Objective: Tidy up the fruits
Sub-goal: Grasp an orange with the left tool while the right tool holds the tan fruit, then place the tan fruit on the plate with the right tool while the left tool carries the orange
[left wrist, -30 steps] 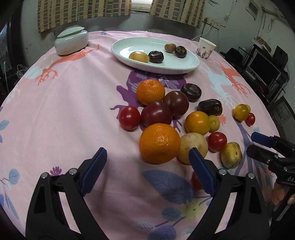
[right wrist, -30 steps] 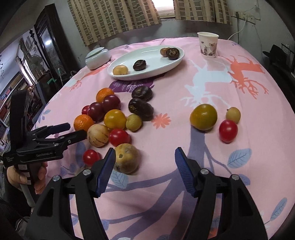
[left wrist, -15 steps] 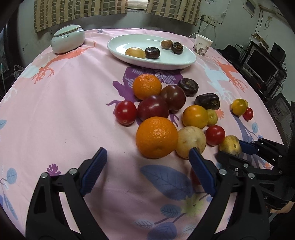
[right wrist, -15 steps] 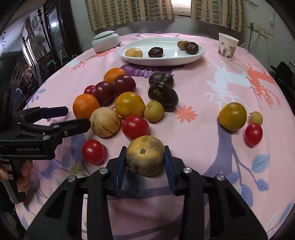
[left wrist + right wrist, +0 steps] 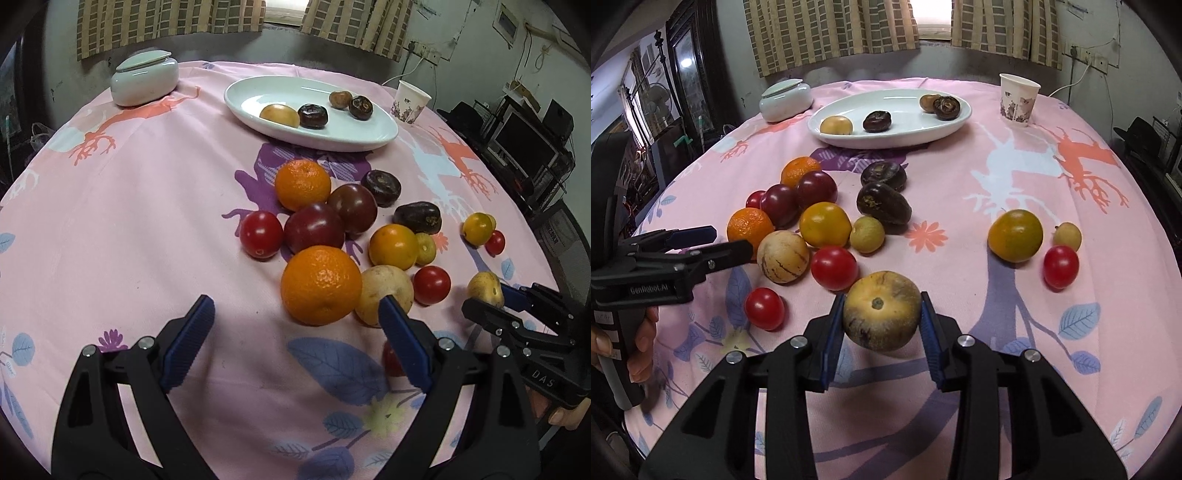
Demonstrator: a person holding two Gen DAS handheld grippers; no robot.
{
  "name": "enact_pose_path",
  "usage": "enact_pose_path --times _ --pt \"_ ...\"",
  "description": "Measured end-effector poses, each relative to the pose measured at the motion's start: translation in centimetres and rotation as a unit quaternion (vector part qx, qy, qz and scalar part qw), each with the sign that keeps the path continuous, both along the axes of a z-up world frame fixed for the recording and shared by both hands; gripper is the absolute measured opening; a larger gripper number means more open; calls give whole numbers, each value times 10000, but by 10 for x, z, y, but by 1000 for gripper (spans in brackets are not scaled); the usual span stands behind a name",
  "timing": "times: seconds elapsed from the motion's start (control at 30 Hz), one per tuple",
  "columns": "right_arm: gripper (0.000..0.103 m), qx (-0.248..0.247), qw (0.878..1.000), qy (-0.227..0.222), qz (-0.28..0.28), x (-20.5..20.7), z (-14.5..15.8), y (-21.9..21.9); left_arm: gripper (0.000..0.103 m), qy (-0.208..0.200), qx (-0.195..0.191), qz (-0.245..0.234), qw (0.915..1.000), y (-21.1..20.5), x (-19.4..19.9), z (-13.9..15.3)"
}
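Two grippers: both in view, black frames with blue pads
Right gripper [image 5: 882, 325]: pads clamped on both sides of a round yellow-brown fruit with dark speckles [image 5: 882, 311], held just off the pink patterned tablecloth [image 5: 997, 177], near edge of the pile
Left gripper [image 5: 295, 343]: jaws spread wide, holding nothing, low over the cloth in front of a large orange [image 5: 320, 285]
Fruit pile: oranges, dark red plums, red tomatoes, yellow and dark purple fruits clustered mid-table, several touching
Side group: yellow-orange tomato [image 5: 1015, 235], small red tomato [image 5: 1060, 266] and small pale yellow fruit [image 5: 1067, 236], apart from the pile, right side
White oval plate [image 5: 945, 127]: far side, four fruits on it
Other: paper cup [image 5: 1018, 99], pale lidded ceramic jar [image 5: 785, 100]
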State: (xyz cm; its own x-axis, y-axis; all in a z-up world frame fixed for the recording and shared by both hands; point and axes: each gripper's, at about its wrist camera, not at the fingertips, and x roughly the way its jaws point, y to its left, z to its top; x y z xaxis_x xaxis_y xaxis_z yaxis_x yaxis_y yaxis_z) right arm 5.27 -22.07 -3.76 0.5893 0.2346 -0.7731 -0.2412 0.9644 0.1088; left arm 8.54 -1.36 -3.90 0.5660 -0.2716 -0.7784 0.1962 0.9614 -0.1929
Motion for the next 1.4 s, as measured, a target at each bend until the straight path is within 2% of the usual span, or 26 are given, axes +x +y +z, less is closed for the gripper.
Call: enact_pose_path --times 0.13,0.23,0.33,0.43,0.63,0.73,0.8,0.83,0.9,0.97,1.07,1.13,1.23,1.4 --pt "39 34 10000 -10 52 -2 2 1 92 130 -157 272 9994 11 6 -3" --pt "39 49 10000 45 58 -2 0 2 92 251 -317 281 9988 13 9 -7" --pt "39 35 9999 80 71 -1 -1 3 92 264 -236 245 9991 8 9 -11" --pt "39 20 9999 73 89 -2 -1 5 92 33 -73 284 9996 1 6 -12" --pt "39 119 9999 112 45 -2 -1 4 92 -73 -67 314 9995 0 7 -14" --pt "39 117 9999 88 68 -2 -1 4 87 -53 -95 237 9997 0 7 -12" --pt "39 125 9999 70 78 -3 0 5 76 31 -241 96 9997 2 9 -10" --pt "39 142 9998 67 79 -3 0 4 76 -10 -222 73 9997 3 9 -9" --pt "39 196 9998 81 72 -3 0 3 81 -185 97 124 9997 -1 10 -11" --pt "39 210 9997 70 64 -3 1 3 84 -176 400 74 9990 -8 11 -16" --pt "39 216 9997 77 87 -4 1 4 83 -202 981 -1 9950 -22 11 -20" --pt "39 202 9997 69 110 -5 1 5 78 -223 891 5 9958 -19 10 -18" --pt "39 195 9997 37 110 -5 2 5 46 -270 589 -108 9978 -16 7 -13" --pt "39 155 9999 -55 48 -4 2 2 45 -211 445 -105 9987 -13 6 -12"
